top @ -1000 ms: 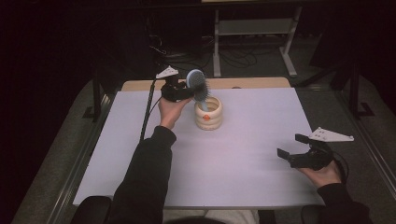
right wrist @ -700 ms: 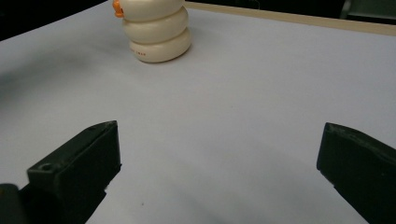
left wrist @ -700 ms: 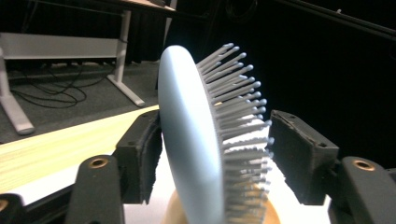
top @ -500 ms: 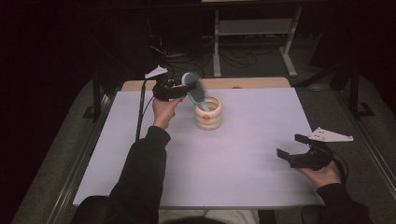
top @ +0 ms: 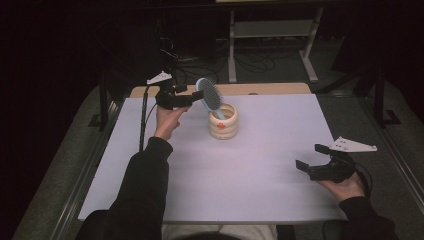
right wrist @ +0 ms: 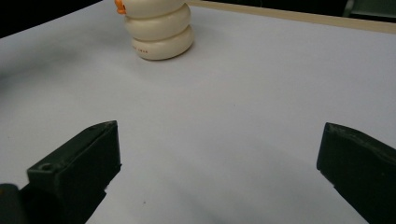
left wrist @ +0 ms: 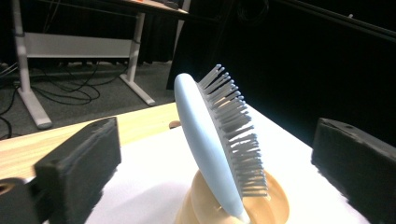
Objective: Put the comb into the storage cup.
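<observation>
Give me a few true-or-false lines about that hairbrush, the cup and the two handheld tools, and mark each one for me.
1. The hairbrush stands in the cup, handle down. True.
2. The left gripper clamps the hairbrush. False: its fingers have just been opening and stand apart on either side of the brush head, touching nothing.
3. The cup lies tipped on its side. False: it stands upright on the white table.
4. The right gripper is open, with nothing between its fingers. True.
5. The brush head is red. False: it is pale blue with grey bristles.
6. The cup has an orange mark on its side. True.
</observation>
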Demonstrator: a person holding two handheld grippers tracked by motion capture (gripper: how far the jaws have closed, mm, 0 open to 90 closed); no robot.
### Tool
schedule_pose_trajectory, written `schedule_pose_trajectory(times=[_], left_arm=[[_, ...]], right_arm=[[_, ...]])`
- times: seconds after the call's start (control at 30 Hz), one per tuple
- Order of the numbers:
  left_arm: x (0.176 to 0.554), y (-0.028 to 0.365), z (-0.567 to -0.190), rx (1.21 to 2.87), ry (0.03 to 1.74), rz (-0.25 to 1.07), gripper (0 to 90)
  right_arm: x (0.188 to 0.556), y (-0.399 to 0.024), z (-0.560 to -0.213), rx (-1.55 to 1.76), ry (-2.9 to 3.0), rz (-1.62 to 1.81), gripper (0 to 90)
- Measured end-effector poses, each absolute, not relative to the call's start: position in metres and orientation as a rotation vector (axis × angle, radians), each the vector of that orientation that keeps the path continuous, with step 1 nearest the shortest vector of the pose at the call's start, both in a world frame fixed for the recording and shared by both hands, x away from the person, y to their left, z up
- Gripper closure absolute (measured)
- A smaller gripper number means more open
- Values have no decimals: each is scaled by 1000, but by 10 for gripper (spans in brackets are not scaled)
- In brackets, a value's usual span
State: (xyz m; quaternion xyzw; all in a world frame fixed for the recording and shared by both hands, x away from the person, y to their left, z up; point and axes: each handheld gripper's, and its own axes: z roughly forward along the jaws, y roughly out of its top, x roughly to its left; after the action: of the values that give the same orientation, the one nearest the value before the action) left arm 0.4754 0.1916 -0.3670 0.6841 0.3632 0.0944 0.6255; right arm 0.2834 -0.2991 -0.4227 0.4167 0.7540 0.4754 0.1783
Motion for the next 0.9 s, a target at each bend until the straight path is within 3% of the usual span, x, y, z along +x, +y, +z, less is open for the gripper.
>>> schedule_pose_trajectory(times=[0.9], left_arm=[[438,247,-346,1579,760,320,0]], right_arm=[[283,-298,-422,1171,2127,1359,0]])
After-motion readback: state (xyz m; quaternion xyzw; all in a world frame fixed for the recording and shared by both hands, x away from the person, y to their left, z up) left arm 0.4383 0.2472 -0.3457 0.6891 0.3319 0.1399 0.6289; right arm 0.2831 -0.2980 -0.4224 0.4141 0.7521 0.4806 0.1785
